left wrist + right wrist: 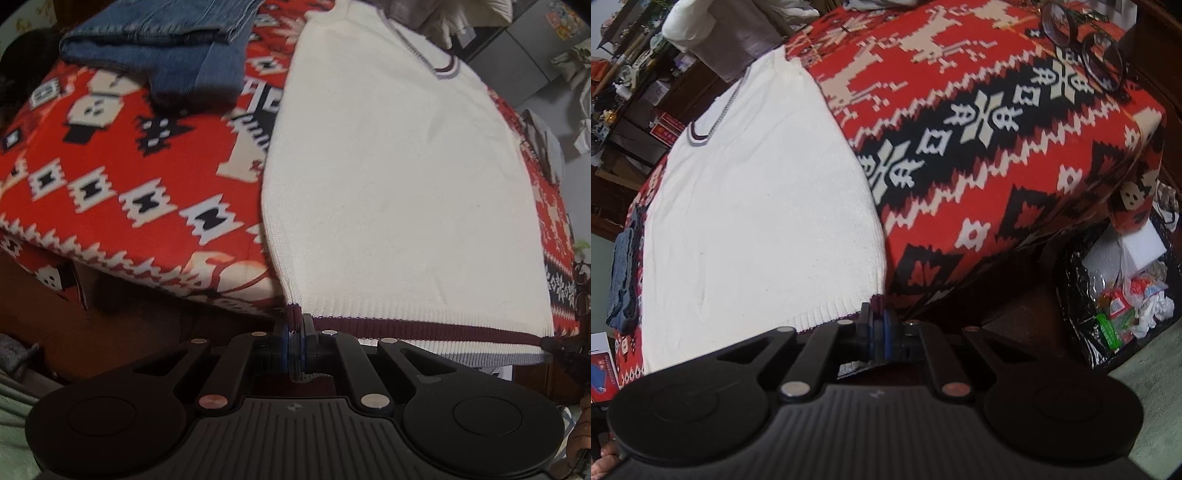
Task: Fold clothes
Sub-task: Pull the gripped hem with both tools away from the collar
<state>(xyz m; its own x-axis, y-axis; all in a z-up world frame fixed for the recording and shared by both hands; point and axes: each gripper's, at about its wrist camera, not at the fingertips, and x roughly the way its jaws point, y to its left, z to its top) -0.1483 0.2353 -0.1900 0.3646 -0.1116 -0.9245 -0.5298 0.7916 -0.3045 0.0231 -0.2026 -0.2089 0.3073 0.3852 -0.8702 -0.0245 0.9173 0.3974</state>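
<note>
The white knit sweater [399, 192] is lying flat ahead of your fingers on the patterned blanket [122, 177]. Your left gripper [294, 334] and right gripper [877, 325] are each pinching a hem corner. Be carrying both corners forward evenly, keeping the hem taut.

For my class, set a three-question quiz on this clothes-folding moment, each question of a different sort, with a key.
1. True or false: the left gripper is shut on the white sweater's maroon hem.
2. Multiple choice: the folded jeans lie (A) on the sweater, (B) beside it on the red patterned blanket, (C) on the floor.
3. Fill in: near the blanket's far corner, right wrist view, lies a pair of ____.

Key: 1 true. 2 B. 3 glasses. The right gripper also pinches the hem.
</note>
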